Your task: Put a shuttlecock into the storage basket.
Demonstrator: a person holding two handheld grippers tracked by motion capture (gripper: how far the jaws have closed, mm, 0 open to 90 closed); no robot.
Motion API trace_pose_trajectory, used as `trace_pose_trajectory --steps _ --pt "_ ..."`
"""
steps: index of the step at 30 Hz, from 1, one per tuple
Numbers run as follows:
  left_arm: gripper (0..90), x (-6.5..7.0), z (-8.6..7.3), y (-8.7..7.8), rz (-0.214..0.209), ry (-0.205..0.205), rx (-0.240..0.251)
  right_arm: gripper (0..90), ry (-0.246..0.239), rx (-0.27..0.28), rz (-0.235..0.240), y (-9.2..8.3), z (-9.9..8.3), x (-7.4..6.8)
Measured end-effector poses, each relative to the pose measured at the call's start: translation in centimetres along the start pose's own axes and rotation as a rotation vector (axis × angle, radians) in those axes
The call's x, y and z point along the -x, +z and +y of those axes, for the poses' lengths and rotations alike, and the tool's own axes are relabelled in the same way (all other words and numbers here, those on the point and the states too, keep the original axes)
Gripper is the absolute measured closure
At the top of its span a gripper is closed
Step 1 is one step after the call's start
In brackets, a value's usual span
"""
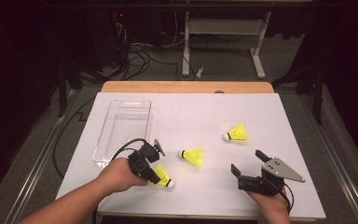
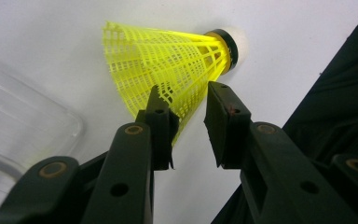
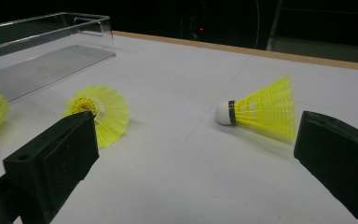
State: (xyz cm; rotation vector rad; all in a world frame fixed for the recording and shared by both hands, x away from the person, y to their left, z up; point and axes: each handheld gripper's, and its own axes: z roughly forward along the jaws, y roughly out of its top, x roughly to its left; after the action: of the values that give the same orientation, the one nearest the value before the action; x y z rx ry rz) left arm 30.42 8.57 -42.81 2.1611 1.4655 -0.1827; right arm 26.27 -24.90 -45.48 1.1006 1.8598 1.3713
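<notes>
Thing we work on: the near shuttlecock (image 1: 164,177), yellow with a white cork tip, lying on its side at the near left of the white table (image 1: 242,196), just under our left claw (image 1: 153,164).
How it will handle: we think it is very light. The plastic net skirt is soft and bends if squeezed hard. The cork tip is firm and round, so it may roll.
Where to hold it: on the skirt close to the black band, where it is stiffest.
Left claw: narrow, with the skirt edge (image 2: 177,100) between the two black jaws; both pads look to touch the net.
Left hand pose: tipped down and toward the right, beside the clear tray (image 1: 123,128).
Right claw (image 1: 248,162): wide, holding nothing, resting low at the near right and pointing toward the far left.
Other shuttlecocks: one in the middle (image 1: 192,156), one farther right (image 1: 236,134).
</notes>
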Motion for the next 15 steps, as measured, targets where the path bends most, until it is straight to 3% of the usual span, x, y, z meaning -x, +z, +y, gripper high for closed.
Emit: trace_pose_trajectory --steps 10,15 --pt "81.8 -0.38 -0.24 -0.31 -0.04 -0.005 -0.017 0.1 -0.002 -0.001 -0.004 0.03 -0.01 -0.05" --pt "86.2 -0.38 -0.39 -0.48 -0.058 0.012 -0.033 0.2 -0.002 0.0 -0.005 0.02 -0.03 -0.02"
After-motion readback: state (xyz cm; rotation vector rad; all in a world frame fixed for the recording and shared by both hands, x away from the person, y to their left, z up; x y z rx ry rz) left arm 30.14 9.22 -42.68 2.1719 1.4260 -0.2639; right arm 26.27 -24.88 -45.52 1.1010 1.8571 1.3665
